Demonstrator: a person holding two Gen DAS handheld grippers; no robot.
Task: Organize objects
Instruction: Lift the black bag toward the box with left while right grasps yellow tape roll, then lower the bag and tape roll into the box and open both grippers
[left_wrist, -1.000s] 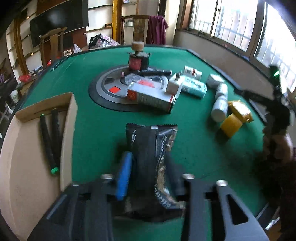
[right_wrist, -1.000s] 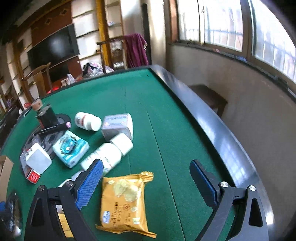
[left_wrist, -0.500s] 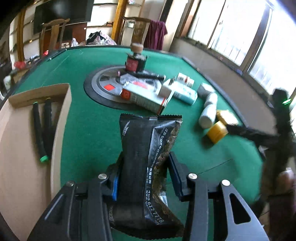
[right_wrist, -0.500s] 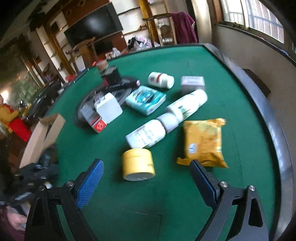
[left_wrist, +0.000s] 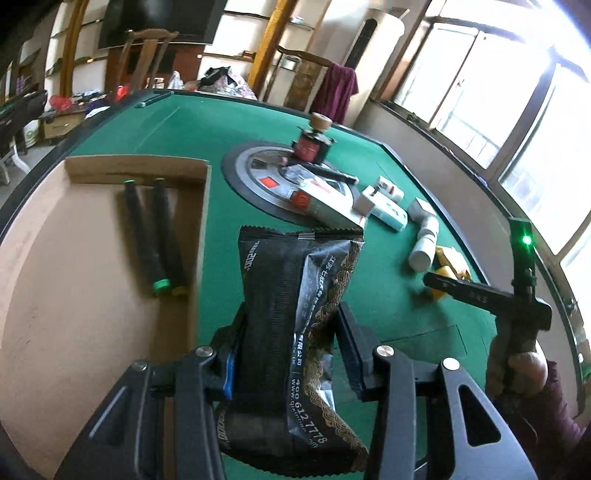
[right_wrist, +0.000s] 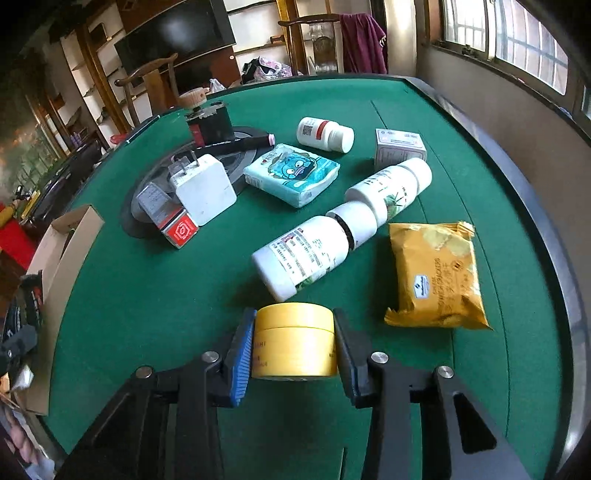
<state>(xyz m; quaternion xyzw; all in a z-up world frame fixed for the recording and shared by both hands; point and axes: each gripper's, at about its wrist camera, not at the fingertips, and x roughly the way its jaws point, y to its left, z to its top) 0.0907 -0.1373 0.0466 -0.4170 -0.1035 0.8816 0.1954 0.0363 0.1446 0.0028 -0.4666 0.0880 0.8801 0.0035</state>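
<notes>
My left gripper (left_wrist: 291, 321) is shut on a black snack packet (left_wrist: 295, 273), held upright above the green table beside the open cardboard box (left_wrist: 74, 266). Two black marker-like sticks (left_wrist: 147, 229) lie inside that box. In the right wrist view my right gripper (right_wrist: 294, 326) straddles a yellow round jar (right_wrist: 295, 350) standing on the felt. Its jaws are closing, and both pads touch the jar's sides. The right gripper (left_wrist: 480, 295) and the hand holding it also show at the right of the left wrist view.
Beyond the jar lie two white bottles (right_wrist: 306, 254) (right_wrist: 391, 188), a yellow snack packet (right_wrist: 436, 277), a teal tissue pack (right_wrist: 291, 173), a white charger (right_wrist: 203, 188), a small bottle (right_wrist: 325, 134) and a small box (right_wrist: 399, 146). The table rim (right_wrist: 535, 221) curves along the right.
The left gripper closed on the black packet, lifted it and swung toward the box. The right gripper moved from the yellow packet to the yellow jar and its wide jaws closed around it.
</notes>
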